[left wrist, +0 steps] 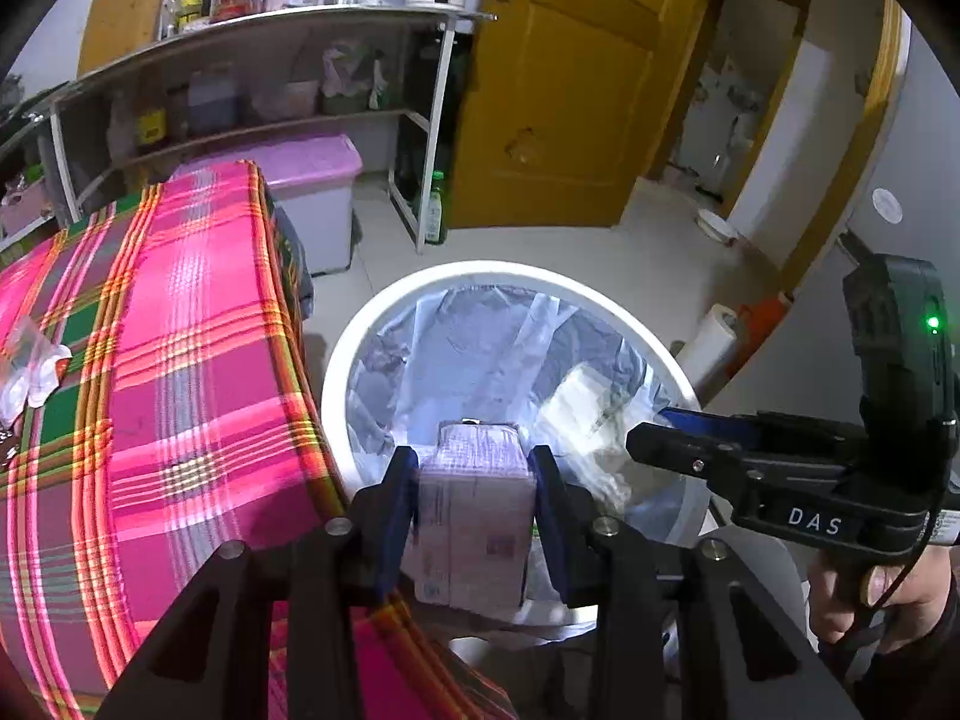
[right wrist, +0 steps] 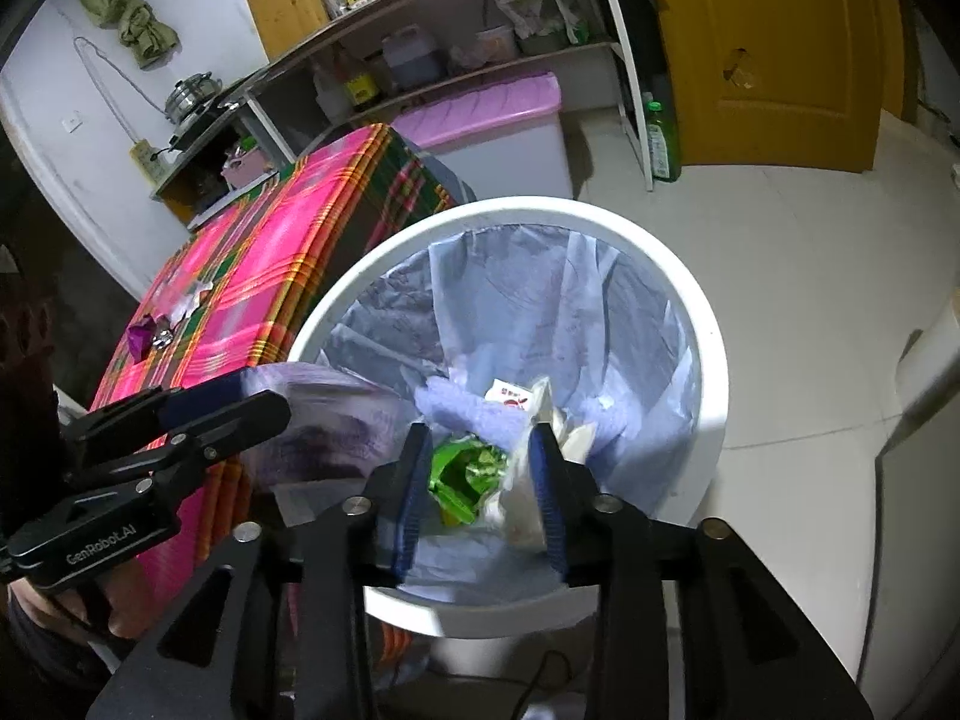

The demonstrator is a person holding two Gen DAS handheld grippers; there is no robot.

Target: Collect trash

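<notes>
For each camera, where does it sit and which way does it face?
Left wrist: sits on the left gripper, faces down into the bin; gripper clamps a box; right gripper and a hand show.
Right wrist: sits on the right gripper, faces down into the bin; jaws open above a green wrapper; left gripper shows.
Shared: bin, plaid table, shelf, door.

1. The left gripper [left wrist: 474, 516] clamps a pale purple carton [left wrist: 474, 510] over the white bin [left wrist: 360, 360].
2. The bin's clear liner [left wrist: 480, 336] holds white trash.
3. The right gripper [left wrist: 678, 438] hangs over the bin's right rim.
4. A plaid-covered worktop [left wrist: 180, 360] lies left.
</notes>
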